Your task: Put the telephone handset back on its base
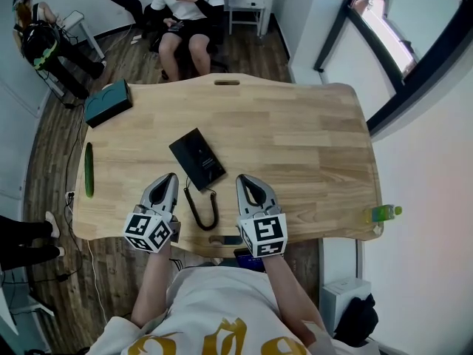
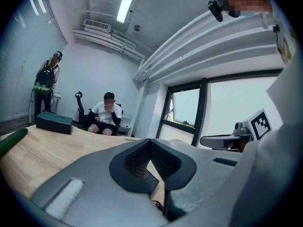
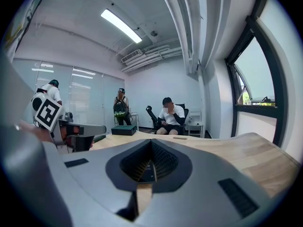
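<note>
A flat black telephone (image 1: 197,159) lies near the middle of the wooden table (image 1: 310,139); I cannot tell the handset from the base. Its black coiled cord (image 1: 203,207) loops toward the front edge. My left gripper (image 1: 171,177) rests left of the cord and my right gripper (image 1: 243,177) right of it, both short of the telephone. Each is shut with nothing between its fingers. The left gripper view shows shut jaws, with a corner of the telephone (image 2: 150,176) through their notch. In the right gripper view the telephone (image 3: 150,167) shows the same way.
A teal box (image 1: 108,102) sits at the table's far left corner and a cucumber (image 1: 89,170) lies along the left edge. A green bottle (image 1: 384,213) lies at the right edge. A person (image 1: 188,13) sits beyond the far edge; another (image 1: 37,39) is at back left.
</note>
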Demonstrator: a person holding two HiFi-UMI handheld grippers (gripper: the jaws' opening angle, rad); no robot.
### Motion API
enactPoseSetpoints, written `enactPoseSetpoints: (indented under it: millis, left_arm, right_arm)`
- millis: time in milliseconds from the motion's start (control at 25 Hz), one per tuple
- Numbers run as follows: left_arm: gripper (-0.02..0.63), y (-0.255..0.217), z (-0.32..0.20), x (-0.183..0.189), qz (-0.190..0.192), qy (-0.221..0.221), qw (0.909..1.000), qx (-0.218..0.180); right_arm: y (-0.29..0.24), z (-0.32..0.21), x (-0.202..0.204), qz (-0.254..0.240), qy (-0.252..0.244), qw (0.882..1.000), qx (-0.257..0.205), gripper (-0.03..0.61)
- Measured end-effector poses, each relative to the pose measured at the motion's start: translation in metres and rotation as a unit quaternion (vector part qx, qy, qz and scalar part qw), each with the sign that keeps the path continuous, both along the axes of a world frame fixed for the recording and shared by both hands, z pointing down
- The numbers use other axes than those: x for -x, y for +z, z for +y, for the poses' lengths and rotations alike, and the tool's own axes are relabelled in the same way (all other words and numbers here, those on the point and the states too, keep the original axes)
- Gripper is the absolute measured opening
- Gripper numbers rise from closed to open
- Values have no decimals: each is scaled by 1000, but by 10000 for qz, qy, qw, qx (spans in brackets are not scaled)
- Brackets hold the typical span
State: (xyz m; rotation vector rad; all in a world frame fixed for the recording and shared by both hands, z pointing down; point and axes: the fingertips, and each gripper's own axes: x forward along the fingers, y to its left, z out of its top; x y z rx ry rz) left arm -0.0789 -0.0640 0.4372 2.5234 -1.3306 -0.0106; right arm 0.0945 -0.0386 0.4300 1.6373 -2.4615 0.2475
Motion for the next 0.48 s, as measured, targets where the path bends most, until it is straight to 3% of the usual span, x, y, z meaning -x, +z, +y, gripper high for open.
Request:
enactPoseSetpoints:
  millis: [480]
  left_arm:
    - [3,2,-4,-3,139,52,9998,105]
  right_arm:
    - [5,-1,0,-2,-30,10000,65,5]
